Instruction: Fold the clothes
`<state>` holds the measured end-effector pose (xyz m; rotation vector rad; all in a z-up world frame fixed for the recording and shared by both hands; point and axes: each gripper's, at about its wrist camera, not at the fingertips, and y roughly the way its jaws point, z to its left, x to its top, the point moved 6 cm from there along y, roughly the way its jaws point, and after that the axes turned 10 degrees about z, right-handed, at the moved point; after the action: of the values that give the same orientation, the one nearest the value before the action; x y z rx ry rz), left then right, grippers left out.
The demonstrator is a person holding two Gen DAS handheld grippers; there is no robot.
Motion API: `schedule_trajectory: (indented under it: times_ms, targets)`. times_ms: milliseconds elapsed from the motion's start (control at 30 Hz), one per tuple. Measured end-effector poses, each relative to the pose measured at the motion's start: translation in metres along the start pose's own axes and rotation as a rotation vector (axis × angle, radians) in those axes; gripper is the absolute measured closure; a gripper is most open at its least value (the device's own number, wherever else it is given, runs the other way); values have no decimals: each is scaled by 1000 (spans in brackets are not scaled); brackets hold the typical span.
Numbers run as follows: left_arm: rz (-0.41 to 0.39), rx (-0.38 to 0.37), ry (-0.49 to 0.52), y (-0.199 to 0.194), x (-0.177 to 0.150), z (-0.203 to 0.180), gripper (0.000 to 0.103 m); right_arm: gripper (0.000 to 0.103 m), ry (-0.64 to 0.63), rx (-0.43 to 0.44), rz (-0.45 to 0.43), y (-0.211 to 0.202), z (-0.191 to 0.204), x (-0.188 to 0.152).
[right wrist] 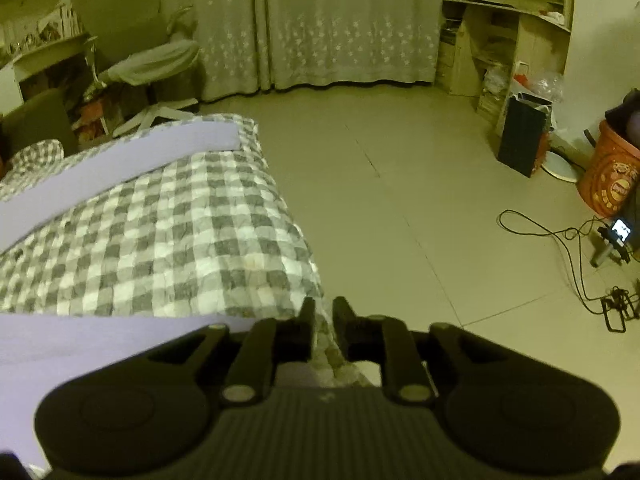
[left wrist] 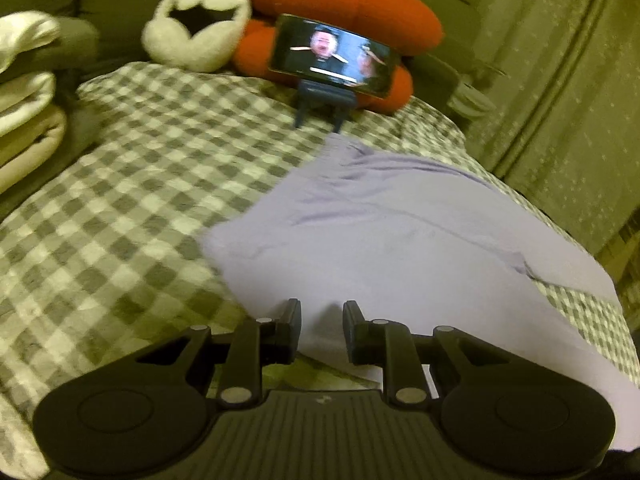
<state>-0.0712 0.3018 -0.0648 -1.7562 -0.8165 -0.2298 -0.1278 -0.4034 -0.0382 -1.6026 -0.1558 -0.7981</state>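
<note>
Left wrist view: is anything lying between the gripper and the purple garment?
Nothing visible. The left gripper hangs right over the near edge of the purple garment, jaws slightly apart. The phone on its stand sits beyond the garment's far end, clear of it.

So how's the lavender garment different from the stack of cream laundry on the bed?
The lavender garment lies spread out in a single loose, wrinkled layer, while the cream stack is already folded into several piled layers. The lavender garment covers the middle and right of the checkered bedspread, reaching its edge; the cream stack sits compactly at the far left. The lavender garment's near edge runs between the left gripper's fingers; the stack lies away from it. Both rest on the same bedspread.
</note>
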Motion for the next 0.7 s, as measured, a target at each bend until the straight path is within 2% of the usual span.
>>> schedule_trajectory:
  times_ms: [167,300,467,700]
  targets:
    - [-11,16,-66,-6,2,23,82,78,-4,-6,-28,-10,2,-4]
    - [-22,-32,-141,-11,6,39,82,71,7,25,-42,-19,8,-10]
    - [-22,-94,-175,-8,11,41,72,64,46,79,-28,-27,12,-24]
    - [-8,-94,-201,10,19,35,70,60,83,120,-13,-31,17,-45]
